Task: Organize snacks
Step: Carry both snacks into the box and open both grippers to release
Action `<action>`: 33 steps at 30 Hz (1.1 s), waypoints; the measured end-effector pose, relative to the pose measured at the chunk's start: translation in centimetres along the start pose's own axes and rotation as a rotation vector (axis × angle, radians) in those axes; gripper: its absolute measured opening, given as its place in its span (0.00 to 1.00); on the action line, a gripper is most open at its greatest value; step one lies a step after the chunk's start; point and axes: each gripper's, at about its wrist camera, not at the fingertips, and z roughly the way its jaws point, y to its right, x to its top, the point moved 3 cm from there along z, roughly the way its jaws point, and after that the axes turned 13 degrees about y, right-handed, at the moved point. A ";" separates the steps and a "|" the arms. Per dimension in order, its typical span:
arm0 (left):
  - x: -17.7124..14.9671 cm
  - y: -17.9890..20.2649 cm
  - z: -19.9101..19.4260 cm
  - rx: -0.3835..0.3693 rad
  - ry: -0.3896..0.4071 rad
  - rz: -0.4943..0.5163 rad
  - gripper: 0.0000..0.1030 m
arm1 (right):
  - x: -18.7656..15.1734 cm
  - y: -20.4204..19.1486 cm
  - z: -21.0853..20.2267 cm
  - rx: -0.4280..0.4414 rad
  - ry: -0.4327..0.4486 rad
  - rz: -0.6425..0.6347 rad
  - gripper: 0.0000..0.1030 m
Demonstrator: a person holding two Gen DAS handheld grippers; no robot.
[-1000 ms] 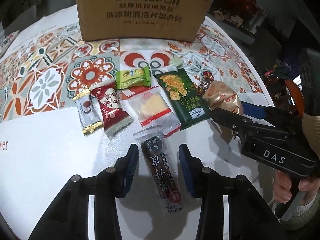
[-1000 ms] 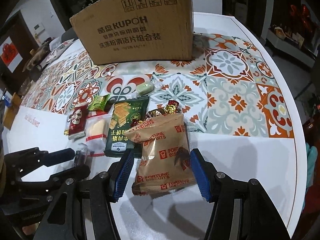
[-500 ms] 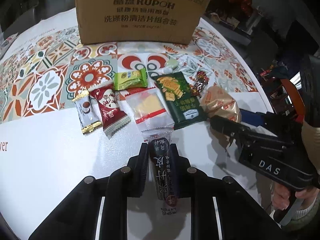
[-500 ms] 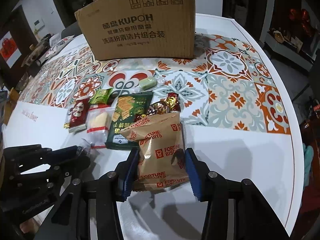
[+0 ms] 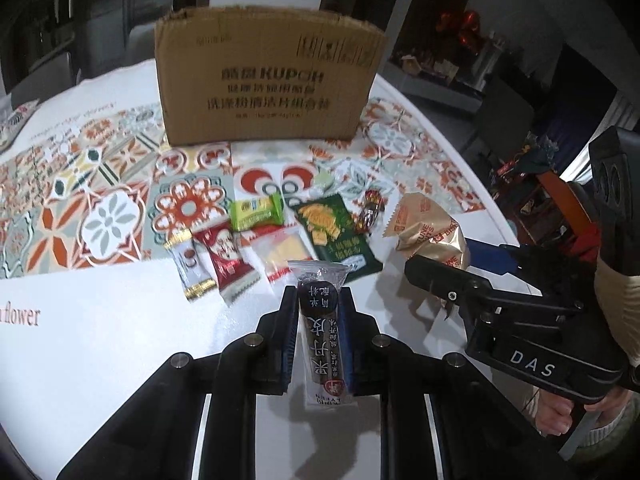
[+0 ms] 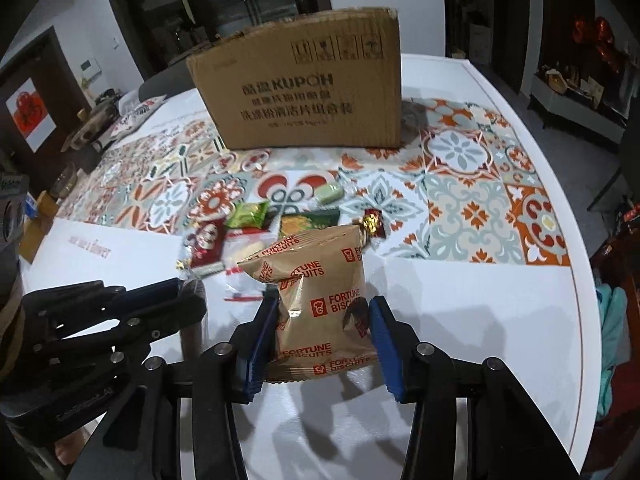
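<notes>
My left gripper [image 5: 318, 334] is shut on a long dark snack bar [image 5: 322, 328] and holds it above the white table. My right gripper [image 6: 324, 326] is shut on a tan Fortune Biscuits bag [image 6: 320, 296], lifted off the table; the bag also shows in the left wrist view [image 5: 430, 232]. Several snacks lie in a row: a green cracker pack [image 5: 336, 236], a clear yellow pack [image 5: 282, 252], a red pack [image 5: 226, 256], a lime pack [image 5: 256, 212], a gold-edged candy [image 5: 188, 264]. A KUPOH cardboard box [image 5: 264, 80] stands behind them.
A patterned tile mat [image 6: 460, 184] covers the table's far half. A small green candy [image 6: 330, 193] and a red-gold candy [image 6: 372, 222] lie on it. The table edge [image 6: 582, 300] curves at the right. Clutter [image 6: 100, 120] sits at the far left.
Both grippers closed on their snacks, the left on the dark bar, the right on the biscuit bag, and lifted them up off the table.
</notes>
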 end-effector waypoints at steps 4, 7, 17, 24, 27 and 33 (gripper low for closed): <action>1.0 -0.1 -1.0 -0.006 0.042 0.007 0.19 | 0.9 -0.6 -0.9 0.000 0.037 -0.008 0.46; 1.9 -0.2 -2.1 0.003 0.093 0.026 0.19 | 1.9 -1.0 -1.5 -0.001 0.069 -0.012 0.46; 6.1 -0.9 -4.7 0.022 0.233 0.055 0.19 | 5.7 -2.2 -3.2 -0.005 0.185 -0.024 0.46; 9.8 -1.3 -5.8 0.033 0.326 0.093 0.19 | 9.1 -2.5 -3.8 -0.011 0.259 -0.012 0.46; 11.5 -1.4 -6.2 0.042 0.361 0.114 0.19 | 10.6 -2.6 -3.9 -0.003 0.284 -0.002 0.46; 14.7 -2.0 -6.5 0.075 0.425 0.153 0.19 | 13.8 -2.7 -3.7 -0.002 0.331 -0.004 0.46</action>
